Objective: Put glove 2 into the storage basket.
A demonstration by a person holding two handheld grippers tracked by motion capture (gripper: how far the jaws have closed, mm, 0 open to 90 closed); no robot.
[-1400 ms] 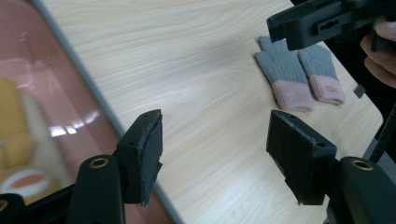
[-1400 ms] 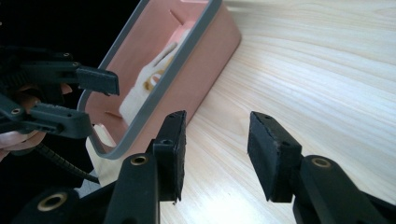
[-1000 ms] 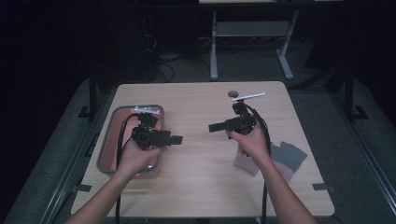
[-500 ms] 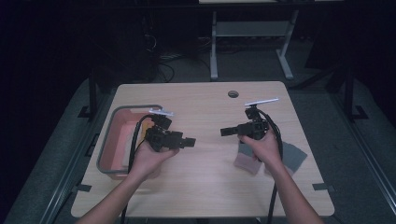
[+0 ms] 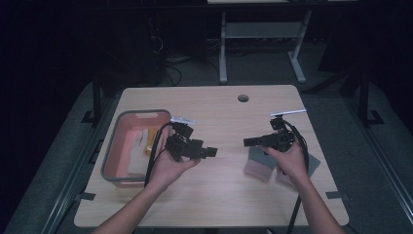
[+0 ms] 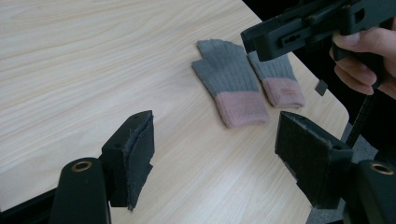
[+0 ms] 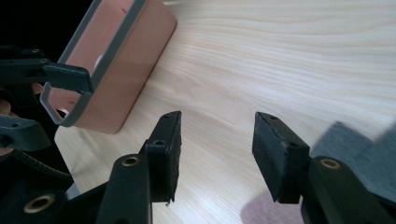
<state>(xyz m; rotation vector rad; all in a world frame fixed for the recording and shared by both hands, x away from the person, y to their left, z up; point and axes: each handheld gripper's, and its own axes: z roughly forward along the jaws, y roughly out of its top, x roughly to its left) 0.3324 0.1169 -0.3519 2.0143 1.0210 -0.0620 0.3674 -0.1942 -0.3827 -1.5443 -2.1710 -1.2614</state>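
Your right tongs (image 5: pixel 249 142) and left tongs (image 5: pixel 210 152) faced each other, both with jaws apart and empty, having just opened further. The gloves (image 6: pixel 232 86) lay at the worktop's (image 5: pixel 209 105) right edge beneath your right hand, cuffs toward its near edge.

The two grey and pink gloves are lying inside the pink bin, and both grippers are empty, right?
Not quite. The gloves lie flat on the table, not in the pink bin, as the left gripper view shows. Both the left gripper and the right gripper are indeed empty.
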